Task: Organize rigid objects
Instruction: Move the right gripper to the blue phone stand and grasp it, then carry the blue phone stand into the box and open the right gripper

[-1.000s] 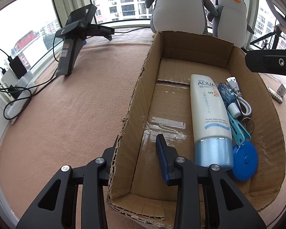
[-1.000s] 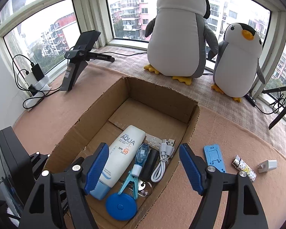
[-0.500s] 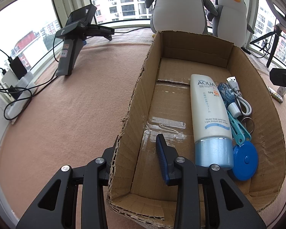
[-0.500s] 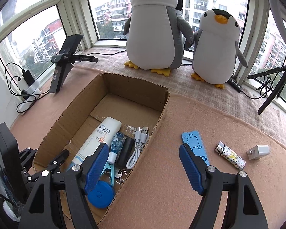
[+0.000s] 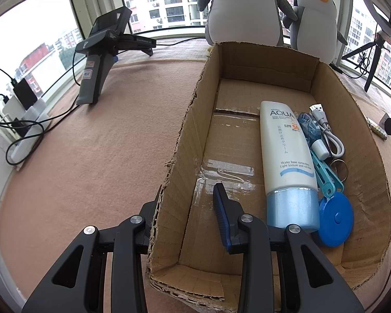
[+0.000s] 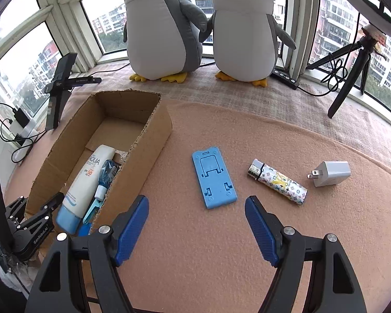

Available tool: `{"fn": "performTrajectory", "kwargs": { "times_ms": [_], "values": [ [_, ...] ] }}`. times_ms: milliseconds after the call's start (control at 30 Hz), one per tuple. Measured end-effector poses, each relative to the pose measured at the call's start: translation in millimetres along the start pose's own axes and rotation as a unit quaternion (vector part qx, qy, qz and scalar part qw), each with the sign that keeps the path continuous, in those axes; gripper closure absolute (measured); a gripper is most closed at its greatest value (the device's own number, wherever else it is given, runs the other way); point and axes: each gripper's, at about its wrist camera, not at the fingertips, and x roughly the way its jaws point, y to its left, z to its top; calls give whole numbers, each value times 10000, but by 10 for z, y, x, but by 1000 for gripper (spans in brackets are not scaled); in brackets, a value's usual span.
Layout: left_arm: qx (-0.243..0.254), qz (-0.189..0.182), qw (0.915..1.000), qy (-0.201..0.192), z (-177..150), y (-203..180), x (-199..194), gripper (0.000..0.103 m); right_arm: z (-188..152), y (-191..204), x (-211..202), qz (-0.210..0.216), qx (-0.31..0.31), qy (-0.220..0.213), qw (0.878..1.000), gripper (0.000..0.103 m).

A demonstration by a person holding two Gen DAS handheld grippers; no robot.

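My left gripper (image 5: 187, 198) is shut on the left wall of the cardboard box (image 5: 193, 120), one finger outside and the blue pad inside. In the box lie a white sunscreen tube (image 5: 286, 156), a small blue bottle (image 5: 310, 130), a white USB cable (image 5: 328, 130), a turquoise clip (image 5: 325, 177) and a round blue tape measure (image 5: 335, 220). My right gripper (image 6: 195, 202) hangs open over the mat, just in front of a flat blue phone stand (image 6: 213, 177). Right of the stand lie a patterned lighter (image 6: 277, 185) and a white charger plug (image 6: 331, 173).
Two plush penguins (image 6: 237, 31) stand at the window behind the box (image 6: 153, 140). A black tripod (image 6: 352, 73) with cables stands at the back right. A black gripper stand (image 5: 104, 52) and a power strip with wires (image 5: 20, 120) occupy the left side.
My right gripper has swung right, from above the box to above the mat by the blue phone stand, rolling slightly. The left gripper and the box have stayed still.
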Motion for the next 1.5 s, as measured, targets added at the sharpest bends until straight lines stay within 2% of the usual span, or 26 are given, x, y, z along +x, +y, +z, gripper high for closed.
{"fn": "performTrajectory", "kwargs": {
  "times_ms": [200,400,467,600,767,1000,1167,1500],
  "values": [
    [-3,-2,10000,0,-1,0,0,71,36,-35,112,109,-140,115,9998,30],
    [-3,-2,10000,0,-2,-1,0,71,115,-15,328,-8,-419,384,9984,31],
    [-1,-2,10000,-1,0,-2,1,71,147,-19,404,-34,-499,470,9976,33],
    [-3,-3,10000,0,-2,-1,0,71,187,-37,572,-59,-597,718,9956,46],
    [-2,-2,10000,-1,-1,-2,1,71,233,-64,703,-176,-679,863,9938,49],
    [1,-1,10000,-3,-2,0,0,71,329,-55,780,-326,-832,910,9918,56],
    [-1,0,10000,-3,0,-2,1,71,344,-24,784,-370,-913,907,9910,69],
    [1,-2,10000,-5,1,-1,2,71,162,-13,672,-327,-713,737,9942,70]
  ]
}}
